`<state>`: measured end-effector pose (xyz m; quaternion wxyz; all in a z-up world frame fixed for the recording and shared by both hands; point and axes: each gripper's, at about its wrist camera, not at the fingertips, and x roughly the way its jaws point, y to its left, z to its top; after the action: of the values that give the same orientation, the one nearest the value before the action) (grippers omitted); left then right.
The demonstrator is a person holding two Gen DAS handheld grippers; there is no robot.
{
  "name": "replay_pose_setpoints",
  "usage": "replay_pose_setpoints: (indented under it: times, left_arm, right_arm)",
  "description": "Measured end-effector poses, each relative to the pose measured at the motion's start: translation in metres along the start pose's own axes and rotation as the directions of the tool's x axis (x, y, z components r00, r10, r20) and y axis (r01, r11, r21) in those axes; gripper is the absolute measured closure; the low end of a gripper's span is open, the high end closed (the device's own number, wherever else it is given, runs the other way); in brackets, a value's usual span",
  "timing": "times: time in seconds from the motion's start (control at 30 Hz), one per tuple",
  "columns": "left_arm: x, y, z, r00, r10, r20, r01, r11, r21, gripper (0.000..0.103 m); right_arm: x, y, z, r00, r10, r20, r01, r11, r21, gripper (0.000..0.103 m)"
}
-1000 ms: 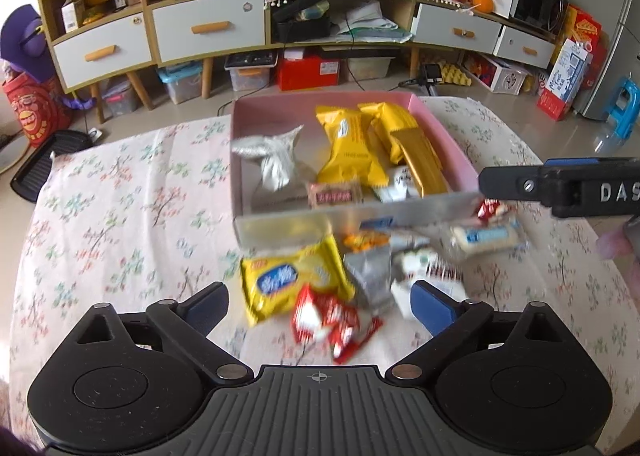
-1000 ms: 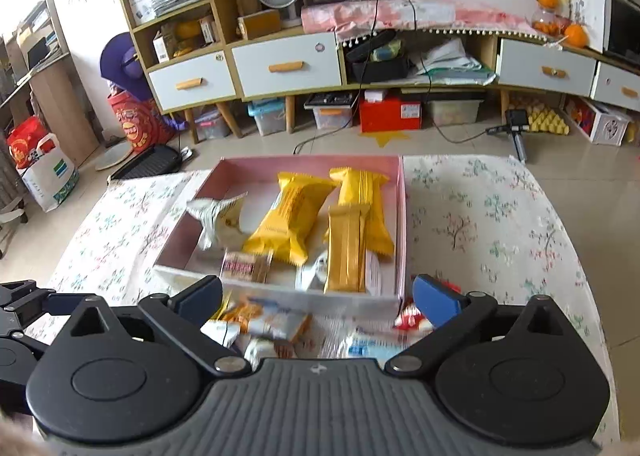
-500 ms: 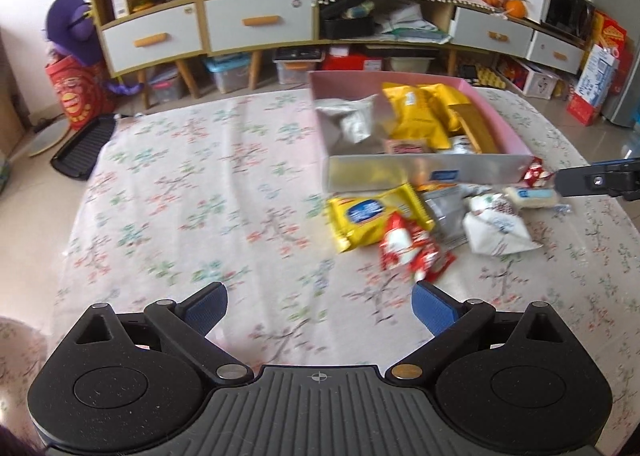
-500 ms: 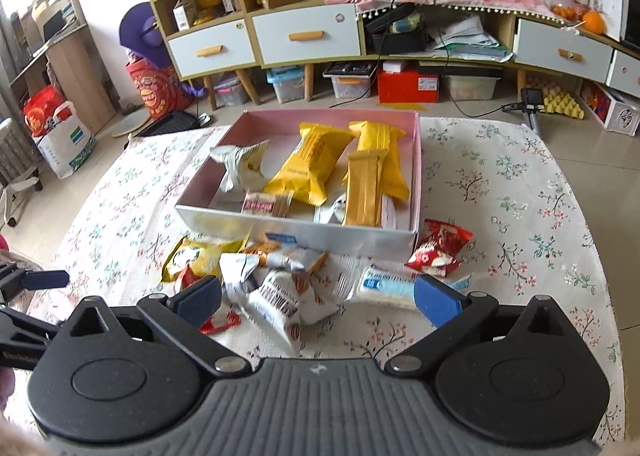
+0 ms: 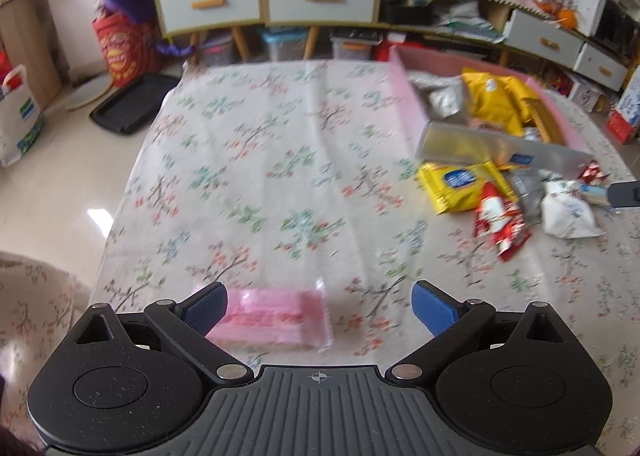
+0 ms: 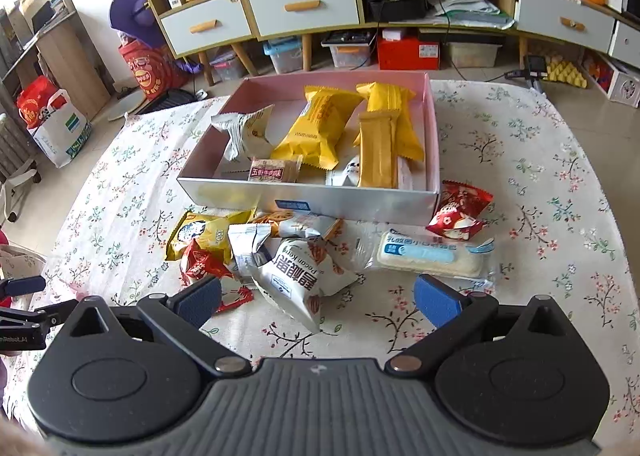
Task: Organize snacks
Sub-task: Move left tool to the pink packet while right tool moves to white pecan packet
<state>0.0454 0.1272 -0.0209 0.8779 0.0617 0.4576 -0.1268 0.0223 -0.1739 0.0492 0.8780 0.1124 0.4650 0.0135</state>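
A pink snack packet [image 5: 276,320] lies on the floral cloth just ahead of my left gripper [image 5: 320,306], which is open; the packet's left end sits by the left finger, not gripped. My right gripper [image 6: 318,298] is open over a white pecan packet [image 6: 302,276] in a pile of loose snacks. Behind the pile stands the pink box [image 6: 308,202], also seen far right in the left wrist view as the pink box [image 5: 496,144], holding yellow packets [image 6: 320,128] and a silver one [image 6: 244,132]. A white-blue bar [image 6: 430,256] and a red packet [image 6: 458,212] lie right of the pile.
The floral tablecloth [image 5: 260,176] has wide bare room on its left half. The other gripper's tip [image 5: 624,194] shows at the right edge of the left wrist view; the left gripper's tip [image 6: 20,286] shows at the left edge of the right wrist view. Cabinets and floor clutter lie beyond.
My left gripper has swung left and back from the pile to the table's near left, where the pink packet now shows. My right gripper has pulled back and up from the box.
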Motion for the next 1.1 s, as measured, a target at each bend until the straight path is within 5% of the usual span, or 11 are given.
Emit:
replay_pose_setpoints:
  times: [0.2, 0.5, 0.9, 1.1]
  left_arm:
    - [0.015, 0.025, -0.006, 0.997, 0.028, -0.074, -0.036, 0.994, -0.099, 0.003]
    - [0.014, 0.044, -0.005, 0.996, -0.007, -0.084, -0.012, 0.973, -0.231, 0.003]
    - [0.030, 0.025, -0.005, 0.993, 0.031, -0.111, -0.037, 0.998, -0.048, 0.006]
    - [0.035, 0.024, -0.007, 0.994, 0.026, -0.110, -0.029, 0.999, -0.026, 0.019]
  right_arm:
    - [0.011, 0.008, 0.001, 1.000, -0.014, -0.027, 0.014, 1.000, 0.013, 0.000]
    - [0.030, 0.017, 0.004, 0.997, -0.009, -0.080, 0.014, 0.998, 0.064, 0.000]
    - [0.052, 0.006, 0.005, 0.992, -0.010, -0.126, 0.030, 0.987, 0.157, 0.001]
    - [0.065, -0.004, 0.001, 0.987, -0.022, -0.159, 0.054, 0.977, 0.204, 0.005]
